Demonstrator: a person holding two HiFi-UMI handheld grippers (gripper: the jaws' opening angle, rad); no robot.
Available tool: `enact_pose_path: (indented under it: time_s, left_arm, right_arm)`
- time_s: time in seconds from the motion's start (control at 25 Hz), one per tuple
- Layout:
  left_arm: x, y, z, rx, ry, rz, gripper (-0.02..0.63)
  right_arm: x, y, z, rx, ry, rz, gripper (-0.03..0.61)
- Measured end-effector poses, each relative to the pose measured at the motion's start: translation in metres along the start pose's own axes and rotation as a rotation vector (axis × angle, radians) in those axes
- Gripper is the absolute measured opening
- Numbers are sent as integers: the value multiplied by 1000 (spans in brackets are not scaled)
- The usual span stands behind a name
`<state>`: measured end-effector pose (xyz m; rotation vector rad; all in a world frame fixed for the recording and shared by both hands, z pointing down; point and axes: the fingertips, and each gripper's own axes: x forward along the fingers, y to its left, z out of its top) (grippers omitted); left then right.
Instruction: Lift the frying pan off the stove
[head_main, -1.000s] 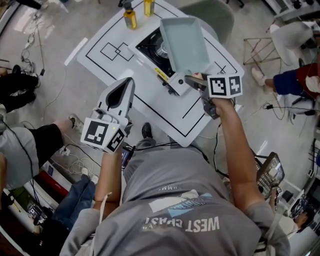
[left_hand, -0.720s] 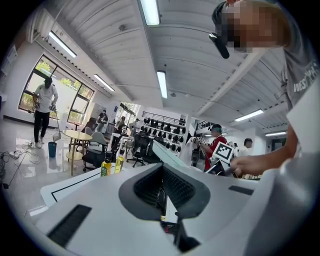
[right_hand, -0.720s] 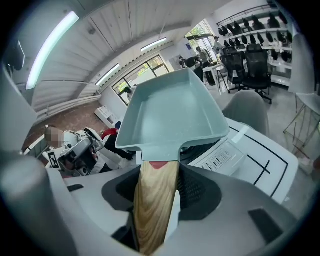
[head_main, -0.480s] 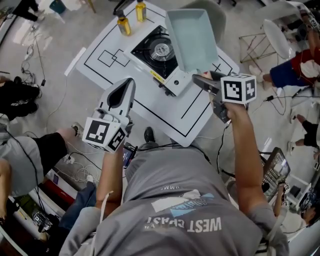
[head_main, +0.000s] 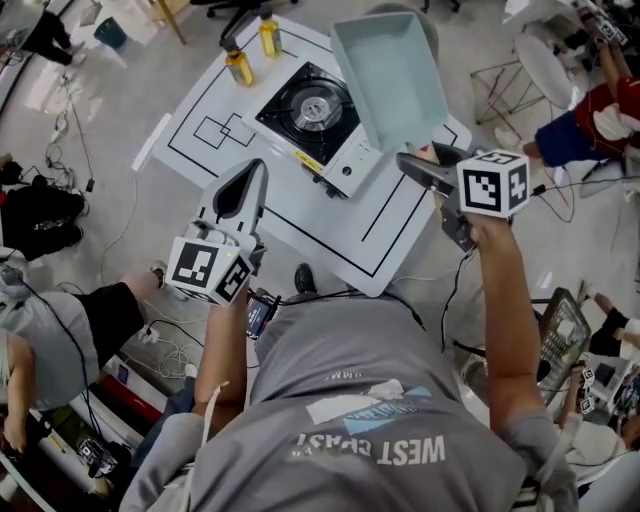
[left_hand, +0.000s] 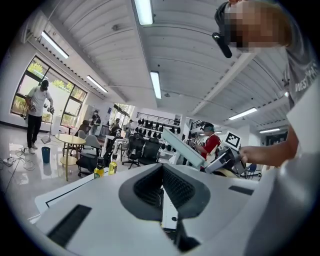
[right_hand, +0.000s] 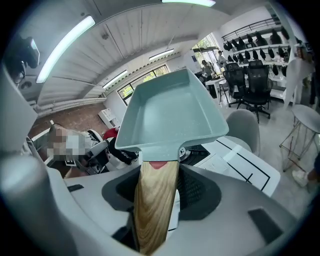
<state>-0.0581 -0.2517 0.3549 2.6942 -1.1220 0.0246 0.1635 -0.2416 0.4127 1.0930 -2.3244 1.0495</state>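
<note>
1. The right gripper (right_hand: 157, 182) has its jaws partly closed, clamped on the pale wooden handle (right_hand: 154, 210) of the square, pale teal metal frying pan (right_hand: 170, 107).
2. The pan hangs in the air over the right side of the white table (head_main: 330, 235), clear of the black-topped portable stove (head_main: 308, 108).
3. It looks rigid and front-heavy, so a grip near the pan body would suit it best.
4. The left gripper (head_main: 250, 180) is closed on nothing at the near left. There is open room to the right.
</note>
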Motion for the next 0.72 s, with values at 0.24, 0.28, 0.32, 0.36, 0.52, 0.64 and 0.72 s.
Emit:
enact_pose_path:
  time_s: [0.24,0.28,0.32,0.36,0.52,0.64,0.72]
  left_arm:
    - [1,0,0,12,-6,-13,-4]
    - [1,-1,-1,13,-7,-15,-5]
    - [1,-1,0,13,-7,-16,-4]
    - [1,-1,0,14,-8,-18,-4]
    - [-1,-2,3,12,-11,-18,-5]
    - [-3,-3,5,8,-9,-16,-3]
    - [-4,-4,6,7,-9,-15,-5]
  right_arm:
    - [-5,-2,-1,8,-6,-6,193]
    - [-5,-2,-2,9,-7,-7,193]
    - [-5,-2,-2,11,-8,-8,193]
    - [-5,-2,-3,13,-8,-9,193]
    - [-7,-2,-3,22,-10,-11,193]
    - [-8,-1,-4,28,-11,-11,193]
    - [-8,-1,-4,31,-11,-10,193]
